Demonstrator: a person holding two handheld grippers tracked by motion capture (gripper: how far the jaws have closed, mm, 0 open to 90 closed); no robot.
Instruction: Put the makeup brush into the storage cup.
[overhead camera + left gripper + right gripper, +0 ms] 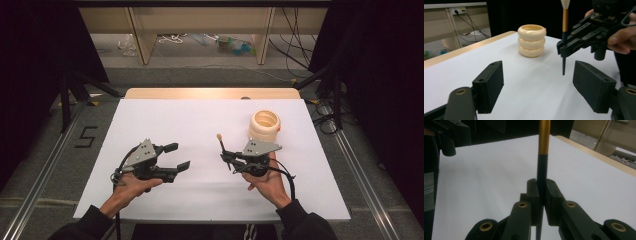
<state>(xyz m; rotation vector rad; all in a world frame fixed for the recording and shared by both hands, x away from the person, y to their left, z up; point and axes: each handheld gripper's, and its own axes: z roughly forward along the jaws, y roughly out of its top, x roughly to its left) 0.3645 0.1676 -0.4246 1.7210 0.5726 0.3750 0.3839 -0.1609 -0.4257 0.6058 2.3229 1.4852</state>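
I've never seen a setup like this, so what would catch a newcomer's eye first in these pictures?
Probably the slim brush, dark-handled with a gold band and pale tip, held upright above the white table by the shut right gripper. Next, the cream ribbed holder, like three stacked rings, standing at the table's far right just beyond that gripper. The left gripper hangs open and empty at the near left.

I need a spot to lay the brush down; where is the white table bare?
The white table is bare across its far left, and in the middle between the two tongs. It is crowded only at the right, where the cream ringed holder stands just beyond the right tongs gripping the dark gold-banded brush.
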